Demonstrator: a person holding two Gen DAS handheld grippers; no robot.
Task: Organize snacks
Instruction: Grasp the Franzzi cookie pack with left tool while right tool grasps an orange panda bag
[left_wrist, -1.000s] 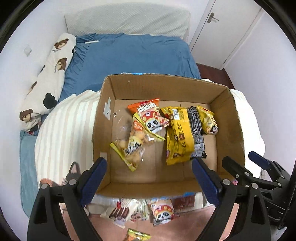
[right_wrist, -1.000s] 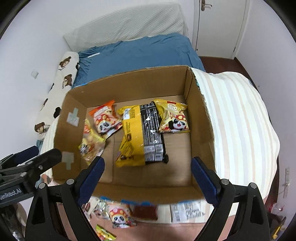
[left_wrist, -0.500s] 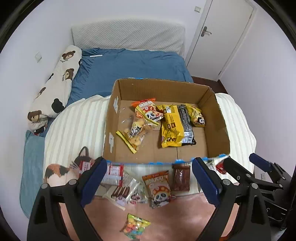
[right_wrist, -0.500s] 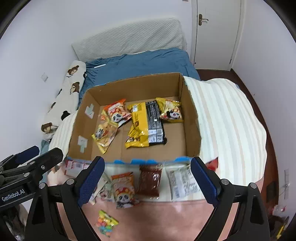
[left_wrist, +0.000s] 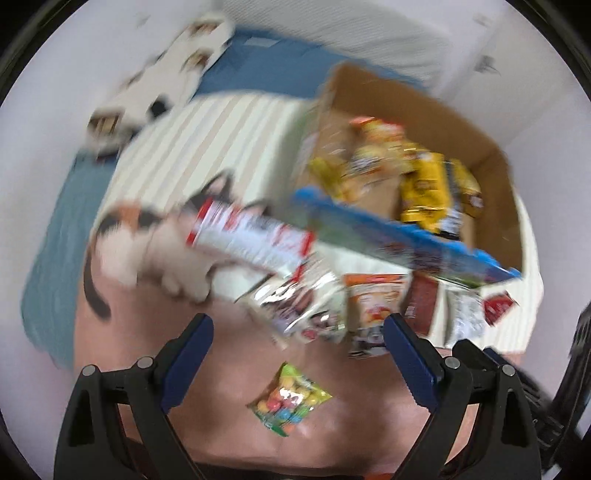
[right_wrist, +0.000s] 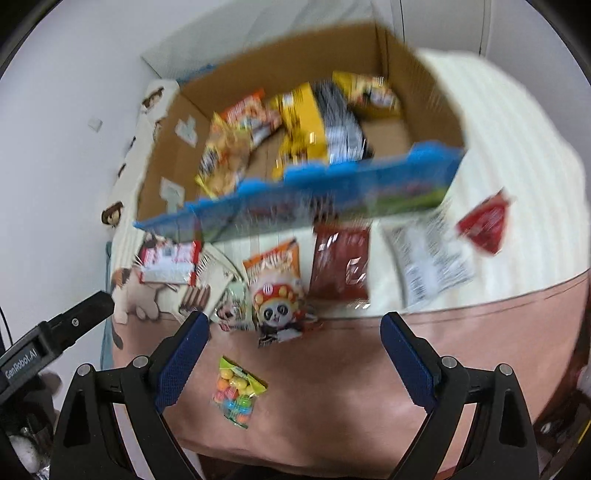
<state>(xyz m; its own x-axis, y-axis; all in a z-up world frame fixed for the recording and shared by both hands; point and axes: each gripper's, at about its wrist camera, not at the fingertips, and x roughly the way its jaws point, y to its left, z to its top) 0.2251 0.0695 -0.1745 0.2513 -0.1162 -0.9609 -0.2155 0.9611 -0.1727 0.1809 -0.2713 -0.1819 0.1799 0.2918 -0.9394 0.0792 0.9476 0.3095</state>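
Observation:
Both views are motion-blurred. A cardboard box (left_wrist: 406, 240) with a blue front wall (right_wrist: 332, 192) stands on the bed and holds several snack packs, among them a yellow one (left_wrist: 424, 192). A row of loose packs lies in front of it: red-and-white (right_wrist: 170, 262), orange panda (right_wrist: 277, 291), brown (right_wrist: 340, 258), white (right_wrist: 432, 251) and red (right_wrist: 484, 225). A small bag of coloured candy (left_wrist: 290, 400) (right_wrist: 236, 391) lies alone on the pink cover, nearest to me. My left gripper (left_wrist: 295, 325) and right gripper (right_wrist: 293, 325) hang open above the candy bag, with nothing between their fingers.
The bed has a striped white blanket (left_wrist: 207, 147), a pink cover (right_wrist: 461, 350) at the front and a blue sheet (left_wrist: 266, 70) behind. A bear-print pillow (left_wrist: 173, 70) lies along the left wall. The left gripper's body (right_wrist: 70, 325) shows at the right view's left edge.
Both grippers have drawn back from over the box toward the front of the bed and sunk a little. The loose packs and the candy bag have come into view. Both stay open.

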